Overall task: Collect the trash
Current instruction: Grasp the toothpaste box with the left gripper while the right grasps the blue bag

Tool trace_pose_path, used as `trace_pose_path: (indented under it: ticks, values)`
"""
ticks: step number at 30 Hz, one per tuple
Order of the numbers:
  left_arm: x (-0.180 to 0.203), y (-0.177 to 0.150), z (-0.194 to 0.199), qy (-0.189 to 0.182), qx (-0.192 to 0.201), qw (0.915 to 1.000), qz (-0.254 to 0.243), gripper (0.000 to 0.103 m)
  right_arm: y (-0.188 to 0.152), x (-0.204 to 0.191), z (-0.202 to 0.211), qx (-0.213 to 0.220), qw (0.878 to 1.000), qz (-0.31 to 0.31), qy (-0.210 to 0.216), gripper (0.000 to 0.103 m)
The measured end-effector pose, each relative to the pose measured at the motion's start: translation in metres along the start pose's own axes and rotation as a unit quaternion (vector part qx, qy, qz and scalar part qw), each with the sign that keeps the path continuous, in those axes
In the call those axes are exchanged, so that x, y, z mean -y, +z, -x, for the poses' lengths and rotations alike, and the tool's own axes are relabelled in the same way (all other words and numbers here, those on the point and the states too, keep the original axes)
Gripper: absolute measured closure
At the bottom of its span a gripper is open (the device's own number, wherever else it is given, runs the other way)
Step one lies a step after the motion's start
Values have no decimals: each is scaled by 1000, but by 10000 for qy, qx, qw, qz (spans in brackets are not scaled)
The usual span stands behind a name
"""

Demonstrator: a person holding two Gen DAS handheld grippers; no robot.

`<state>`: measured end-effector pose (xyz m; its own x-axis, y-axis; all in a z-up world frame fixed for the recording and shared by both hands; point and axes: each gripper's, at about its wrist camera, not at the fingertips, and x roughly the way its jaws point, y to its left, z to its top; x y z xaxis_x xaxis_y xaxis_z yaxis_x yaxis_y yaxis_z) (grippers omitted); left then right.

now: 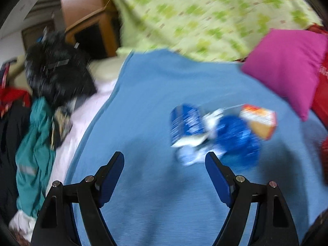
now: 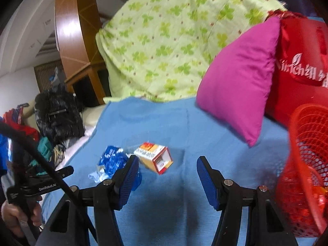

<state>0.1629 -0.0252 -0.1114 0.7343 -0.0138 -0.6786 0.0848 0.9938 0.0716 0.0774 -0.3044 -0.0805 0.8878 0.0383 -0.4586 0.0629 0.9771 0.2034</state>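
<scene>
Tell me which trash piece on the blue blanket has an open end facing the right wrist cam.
The orange-and-white carton: its open end faces the camera. The crumpled blue wrapper beside it is only a flattened wad.

Fuzzy matt cloth blanket [image 2: 153, 123], glossy crinkled plastic wrapper [image 2: 111, 160], cardboard box [image 2: 153, 156], plastic mesh basket [image 2: 307, 164].

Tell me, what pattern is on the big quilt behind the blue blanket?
Green clovers on the pale yellow-green quilt, clearest in the right wrist view.

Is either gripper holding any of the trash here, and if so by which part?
Nothing is held. The left gripper and right gripper are both open and empty above the blue blanket; the small carton and blue wrapper lie untouched.
</scene>
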Motion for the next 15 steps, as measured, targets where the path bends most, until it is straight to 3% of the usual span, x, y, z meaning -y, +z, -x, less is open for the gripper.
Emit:
trace_pose_path:
  ticks: [8, 15]
  values:
    - [-36, -20, -53, -90, -641, 9961, 602, 21, -14, -28, -64, -920, 9943, -58, 528, 39]
    - [-41, -13, -63, -252, -643, 9947, 763, 21, -15, -62, -103, -1091, 9893, 31, 965, 39]
